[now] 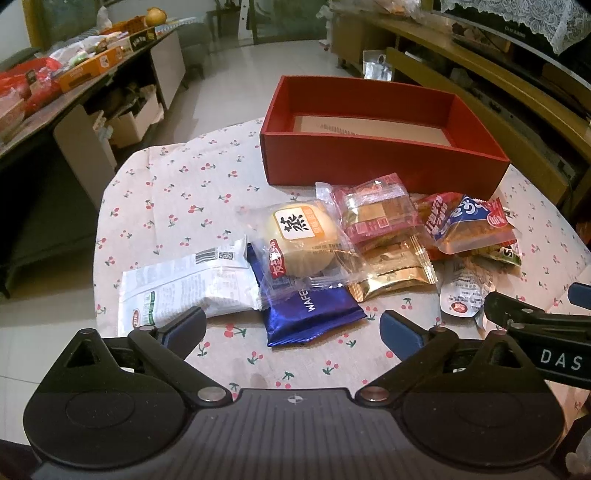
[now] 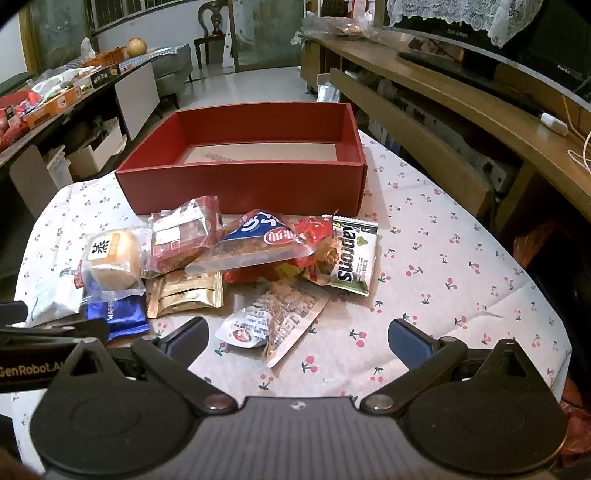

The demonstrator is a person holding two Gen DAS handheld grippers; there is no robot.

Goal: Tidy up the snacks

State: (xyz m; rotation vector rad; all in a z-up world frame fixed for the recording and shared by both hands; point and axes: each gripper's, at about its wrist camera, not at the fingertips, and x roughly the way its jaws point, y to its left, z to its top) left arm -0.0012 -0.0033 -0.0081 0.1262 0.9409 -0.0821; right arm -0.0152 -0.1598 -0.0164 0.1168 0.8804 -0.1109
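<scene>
Both jaws spread wide, pinching nothing: left gripper (image 1: 291, 325) and right gripper (image 2: 297, 334) hover at the worktop's (image 2: 443, 236) near edge. Crinkly snack packets (image 1: 369, 240) lie heaped mid-worktop, just in front of the empty red cardboard box (image 2: 236, 184) by the far edge. Looks like sorting hasn't started; next move's probably pinching the slippery blue foil wafer pack (image 1: 310, 314)

Floor: pale glossy floor tiles (image 2: 258, 83), with soft reflections of light.
Left side: long dark side table (image 1: 48, 110) full of boxes and bags; white storage boxes (image 2: 96, 153) stand under it.
Right side: long low wooden cabinet (image 2: 443, 110) with open shelves; a white lace cloth (image 2: 461, 14) hangs above it.
Far end: dark wooden chair (image 2: 214, 33) and grey sofa (image 2: 173, 68) near the wall.
</scene>
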